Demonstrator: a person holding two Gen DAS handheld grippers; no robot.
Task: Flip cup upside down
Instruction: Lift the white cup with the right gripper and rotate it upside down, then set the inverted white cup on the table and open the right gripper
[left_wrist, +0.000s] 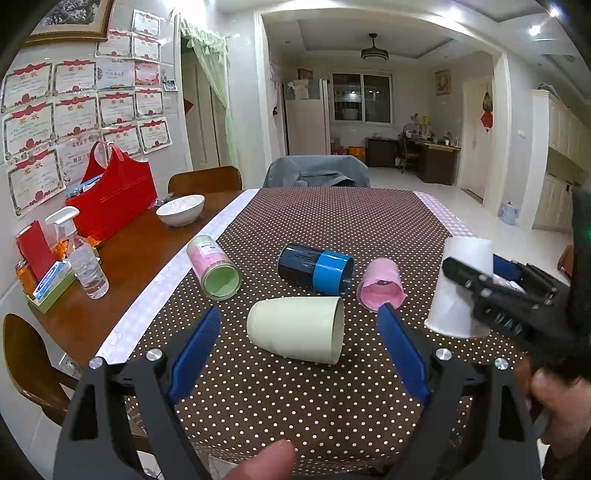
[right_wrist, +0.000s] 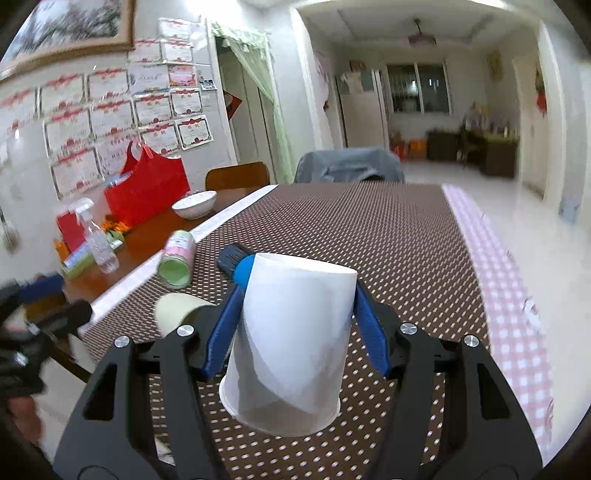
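Note:
My right gripper (right_wrist: 295, 295) is shut on a white paper cup (right_wrist: 291, 339) held upside down, mouth at the bottom, just above the dotted tablecloth (right_wrist: 388, 236). The same cup (left_wrist: 460, 284) shows at the right of the left wrist view with the right gripper (left_wrist: 480, 273) around it. My left gripper (left_wrist: 299, 325) is open and empty, its blue fingers on either side of a cream cup (left_wrist: 295, 332) that lies on its side. The cream cup (right_wrist: 177, 310) also shows in the right wrist view.
A black and blue cup (left_wrist: 314, 269), a pink cup (left_wrist: 380, 284) and a pink-and-green cup (left_wrist: 214, 269) lie on their sides on the cloth. On the bare wood at the left are a white bowl (left_wrist: 181, 208), a spray bottle (left_wrist: 85, 258) and a red bag (left_wrist: 114, 192).

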